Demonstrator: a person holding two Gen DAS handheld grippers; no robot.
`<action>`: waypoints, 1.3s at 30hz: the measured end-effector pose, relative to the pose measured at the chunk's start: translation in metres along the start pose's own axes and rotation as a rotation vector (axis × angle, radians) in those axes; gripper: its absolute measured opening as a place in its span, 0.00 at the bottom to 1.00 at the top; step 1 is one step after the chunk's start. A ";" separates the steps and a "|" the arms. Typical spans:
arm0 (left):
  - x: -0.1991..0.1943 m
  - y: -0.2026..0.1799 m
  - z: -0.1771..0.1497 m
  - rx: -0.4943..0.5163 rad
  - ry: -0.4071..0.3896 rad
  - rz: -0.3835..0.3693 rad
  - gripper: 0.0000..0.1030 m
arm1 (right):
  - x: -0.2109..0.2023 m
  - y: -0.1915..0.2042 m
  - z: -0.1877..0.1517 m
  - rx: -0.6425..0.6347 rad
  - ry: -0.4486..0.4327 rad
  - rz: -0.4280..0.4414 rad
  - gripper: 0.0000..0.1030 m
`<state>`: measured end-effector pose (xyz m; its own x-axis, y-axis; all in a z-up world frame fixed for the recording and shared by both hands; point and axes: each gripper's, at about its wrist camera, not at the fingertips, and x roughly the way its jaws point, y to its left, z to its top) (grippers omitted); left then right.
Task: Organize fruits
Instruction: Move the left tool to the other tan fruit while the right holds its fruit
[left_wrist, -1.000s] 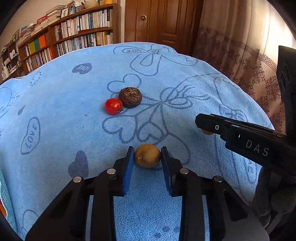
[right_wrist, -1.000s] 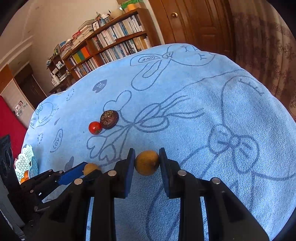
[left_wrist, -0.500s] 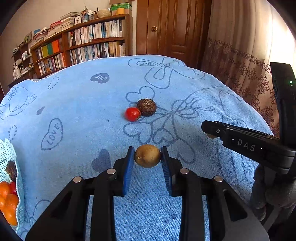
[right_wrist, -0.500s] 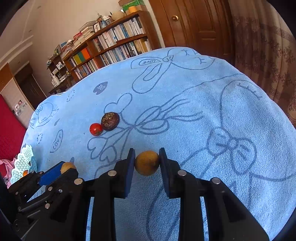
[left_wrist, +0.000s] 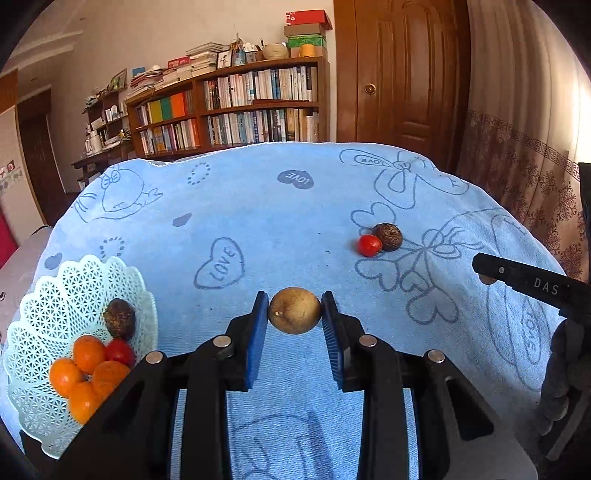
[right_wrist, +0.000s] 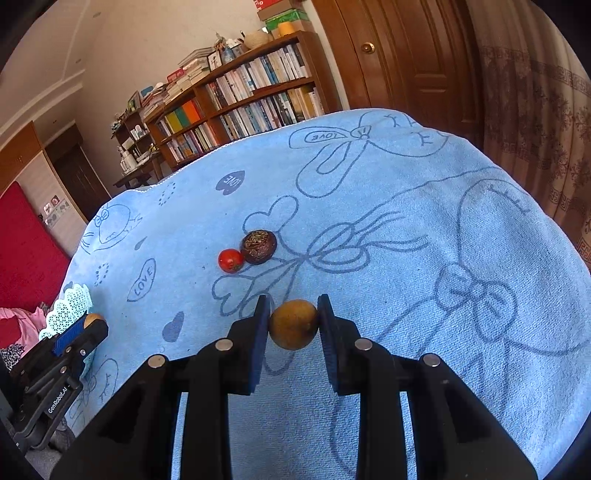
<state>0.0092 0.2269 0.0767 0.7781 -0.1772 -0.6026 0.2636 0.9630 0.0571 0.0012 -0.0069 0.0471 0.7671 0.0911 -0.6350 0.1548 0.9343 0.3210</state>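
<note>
left gripper (left_wrist: 294, 312): jaws closed on a round brownish fruit (left_wrist: 294, 310), blue pads touching it on both sides, held above the blue towel (left_wrist: 280, 221).
right gripper (right_wrist: 291, 325): jaws closed on a second brown fruit (right_wrist: 293, 324), pinched between the two pads over the towel.
basket (left_wrist: 44, 295): white lattice plastic, at the left edge of the bench, low and left of the left gripper.
in the basket: several oranges (left_wrist: 86, 352) at the near side, a small tomato (left_wrist: 120, 350) beside them, a dark wrinkled fruit (left_wrist: 119, 318) behind.
loose on the towel: a red tomato (right_wrist: 230, 260) and a dark round fruit (right_wrist: 258, 246), touching each other, out beyond both grippers.
relation of grippers: in the right wrist view the left gripper sits at lower left, just beside the basket; in the left wrist view the right gripper reaches in from the right edge.
background: a bookshelf (left_wrist: 236, 107), a wooden door (left_wrist: 399, 74) and a patterned curtain (left_wrist: 524, 162).
</note>
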 end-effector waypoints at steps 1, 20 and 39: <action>-0.002 0.006 0.000 -0.008 -0.002 0.012 0.29 | -0.001 0.003 -0.001 -0.007 0.000 0.007 0.26; -0.044 0.090 -0.018 -0.130 -0.032 0.093 0.29 | -0.007 0.050 -0.028 -0.072 0.049 0.092 0.26; 0.022 0.040 -0.053 -0.157 0.186 -0.048 0.50 | 0.006 0.057 -0.032 -0.117 0.078 0.108 0.26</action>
<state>0.0062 0.2721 0.0237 0.6448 -0.1974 -0.7385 0.1951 0.9766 -0.0907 -0.0052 0.0578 0.0391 0.7240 0.2150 -0.6554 -0.0029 0.9511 0.3088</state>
